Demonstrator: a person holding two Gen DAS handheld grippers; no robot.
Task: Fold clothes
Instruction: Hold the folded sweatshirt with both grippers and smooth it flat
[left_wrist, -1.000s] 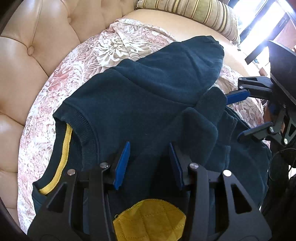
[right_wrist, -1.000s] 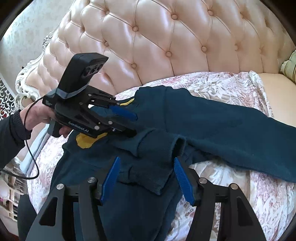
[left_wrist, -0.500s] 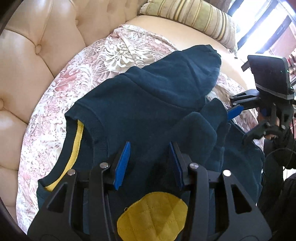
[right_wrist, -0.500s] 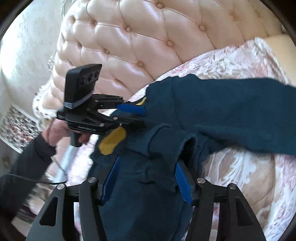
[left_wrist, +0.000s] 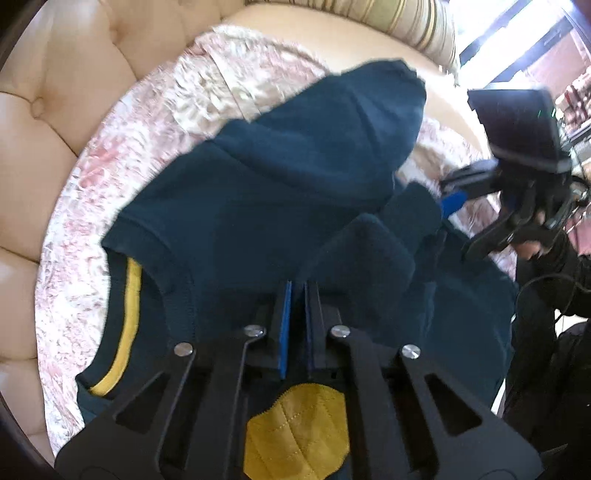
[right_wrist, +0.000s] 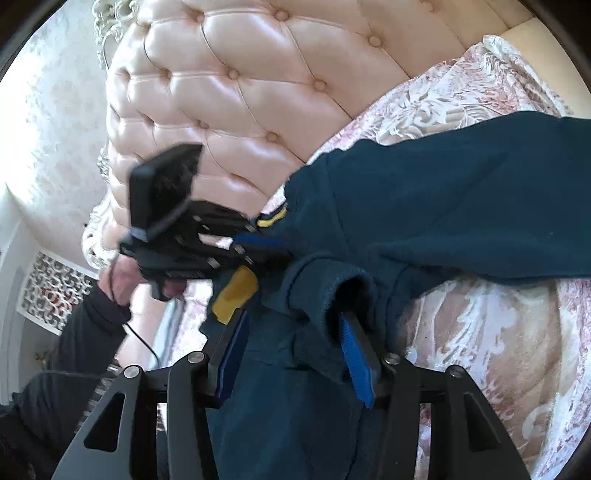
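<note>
Centrally, a soft, limp navy sweatshirt (left_wrist: 280, 192) is sprawling across the bed (left_wrist: 155, 122); the left hand-held gripper (left_wrist: 295, 291) is pinching its fabric, the right hand-held gripper (right_wrist: 291, 343) half-open around a cuff (right_wrist: 332, 291), likely best grasped at hems.

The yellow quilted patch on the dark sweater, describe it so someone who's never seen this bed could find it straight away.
Start at the tufted headboard, then drop to the floral bedspread and the dark teal sweater lying on it. The yellow quilted patch sits on the sweater just below the left claw. Unlike the narrow yellow stripe at the neckline, it is broad, rounded and diamond-stitched.
</note>
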